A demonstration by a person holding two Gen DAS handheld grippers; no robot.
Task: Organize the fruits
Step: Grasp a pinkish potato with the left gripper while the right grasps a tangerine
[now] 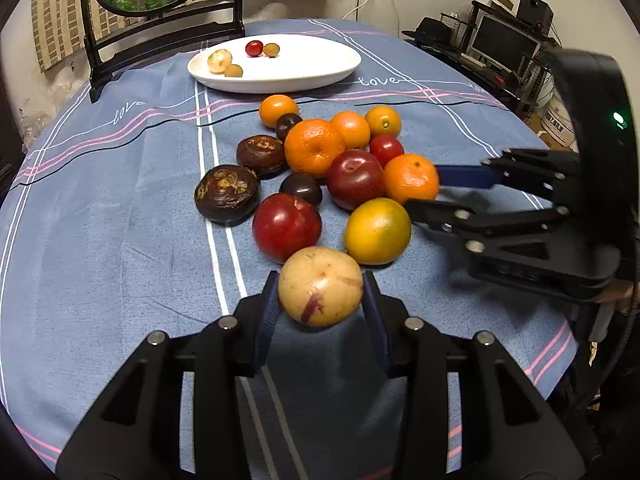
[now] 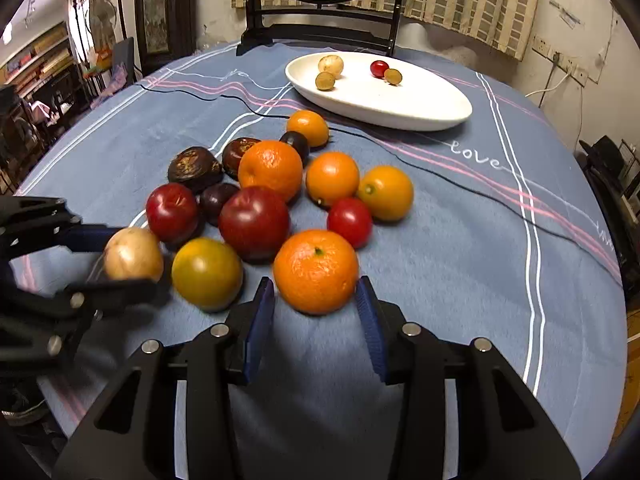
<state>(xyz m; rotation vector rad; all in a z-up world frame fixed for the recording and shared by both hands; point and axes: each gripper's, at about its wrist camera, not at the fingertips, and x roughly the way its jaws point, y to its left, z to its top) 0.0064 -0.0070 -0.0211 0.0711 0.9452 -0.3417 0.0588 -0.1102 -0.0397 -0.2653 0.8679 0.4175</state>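
Observation:
A pile of fruit lies on the blue tablecloth: oranges, red plums, dark fruits and a yellow-green citrus [image 1: 377,231]. My left gripper [image 1: 320,292] has its blue pads against both sides of a tan passion fruit [image 1: 320,286], also seen in the right wrist view [image 2: 133,254]. My right gripper [image 2: 316,292] is open around an orange [image 2: 316,271], with a gap at each pad; it also shows in the left wrist view [image 1: 424,192] at that orange [image 1: 411,178]. A white oval plate [image 1: 320,68] at the back holds several small fruits.
A black-framed round mirror stand [image 1: 160,36] stands behind the plate. A desk with a monitor [image 1: 504,46] is off the table's right side. The table edge falls away at the right [image 1: 568,340]. Bare cloth lies to the left [image 1: 100,240].

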